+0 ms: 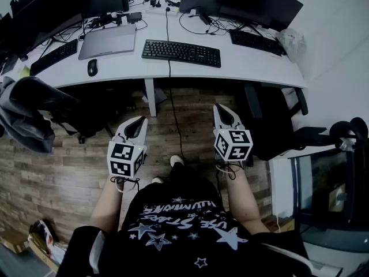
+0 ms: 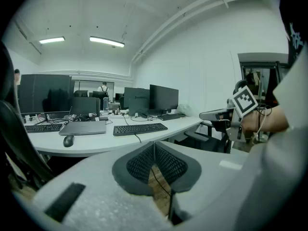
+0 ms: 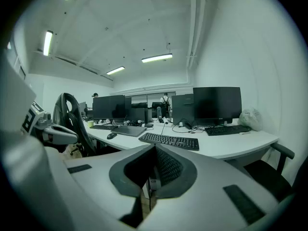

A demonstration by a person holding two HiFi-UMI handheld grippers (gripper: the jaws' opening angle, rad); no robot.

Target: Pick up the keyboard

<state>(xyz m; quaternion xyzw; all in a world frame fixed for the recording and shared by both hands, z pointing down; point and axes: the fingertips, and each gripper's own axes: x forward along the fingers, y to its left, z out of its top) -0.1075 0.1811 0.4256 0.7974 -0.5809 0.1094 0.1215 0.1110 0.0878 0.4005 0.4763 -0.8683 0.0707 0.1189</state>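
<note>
A black keyboard (image 1: 181,52) lies in the middle of the white desk (image 1: 242,65), its cable running off the front edge to the floor; it also shows in the left gripper view as the keyboard (image 2: 140,128) and in the right gripper view as the keyboard (image 3: 169,140). My left gripper (image 1: 140,120) and right gripper (image 1: 219,107) hang over the wooden floor, well short of the desk. Both are shut with nothing between the jaws. The left gripper (image 2: 154,145) and right gripper (image 3: 155,147) point toward the desk.
A closed grey laptop (image 1: 108,40), a black mouse (image 1: 92,67), two other keyboards (image 1: 53,56) (image 1: 256,41) and several monitors (image 1: 262,3) share the desk. An office chair with a jacket (image 1: 31,111) stands at left, another chair (image 1: 271,120) at right. A white plastic bag (image 1: 290,40) sits at the desk's right end.
</note>
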